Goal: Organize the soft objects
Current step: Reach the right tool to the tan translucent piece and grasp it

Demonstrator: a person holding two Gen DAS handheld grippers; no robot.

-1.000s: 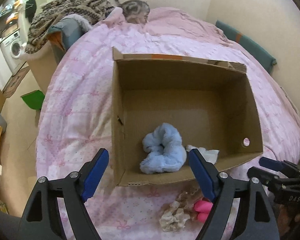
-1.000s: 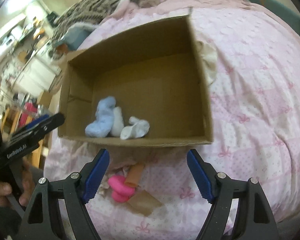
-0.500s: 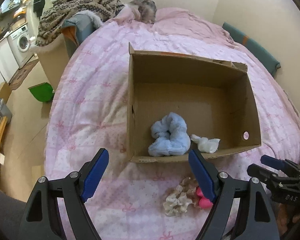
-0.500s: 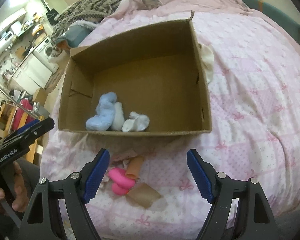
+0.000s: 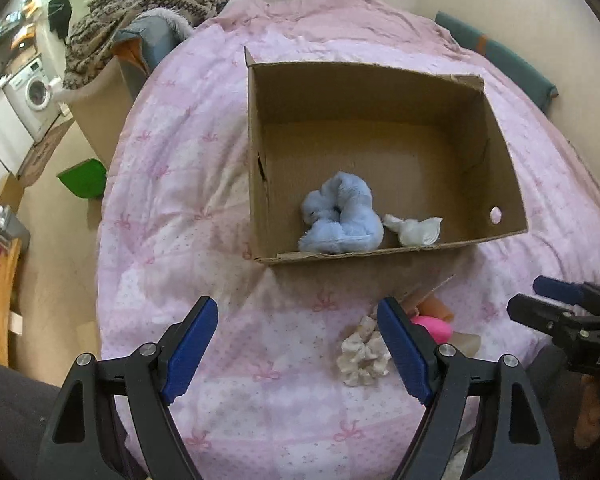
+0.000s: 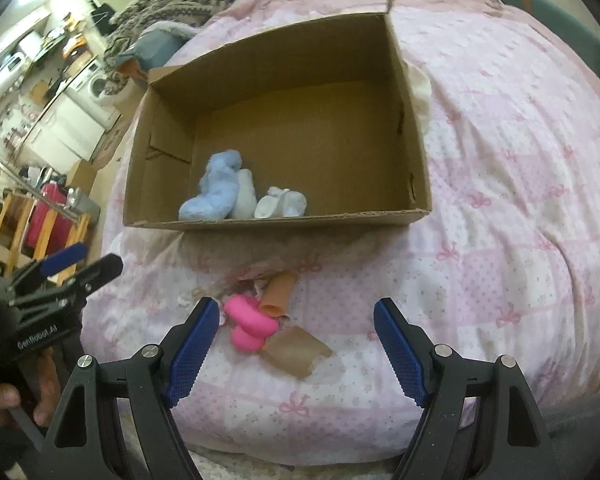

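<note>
An open cardboard box [image 5: 504, 184] [image 6: 414, 136] lies on the pink bed. Inside it are a light blue fluffy item [image 5: 342, 216] [image 6: 216, 192] and a small white cloth [image 5: 414, 230] [image 6: 282, 204]. In front of the box lie a cream scrunchie [image 5: 360, 352], a pink soft item [image 6: 248, 322] [image 5: 434, 326], a tan tube-like piece [image 6: 278, 288] and a brown piece [image 6: 296, 350]. My left gripper [image 5: 298, 354] is open and empty, above the bed left of the scrunchie. My right gripper [image 6: 296, 356] is open and empty, just short of the pink item.
The pink quilt [image 5: 180, 200] covers the whole bed. A patterned blanket pile [image 5: 148, 4] lies at the far left of the bed. A washing machine [image 5: 32, 92], a green bin [image 5: 84, 178] and a wooden chair [image 5: 0, 292] stand beside the bed on the left.
Both grippers have pulled back from the box and risen, so the box looks smaller and the loose items in front of it come into fuller view. Both stay open.
</note>
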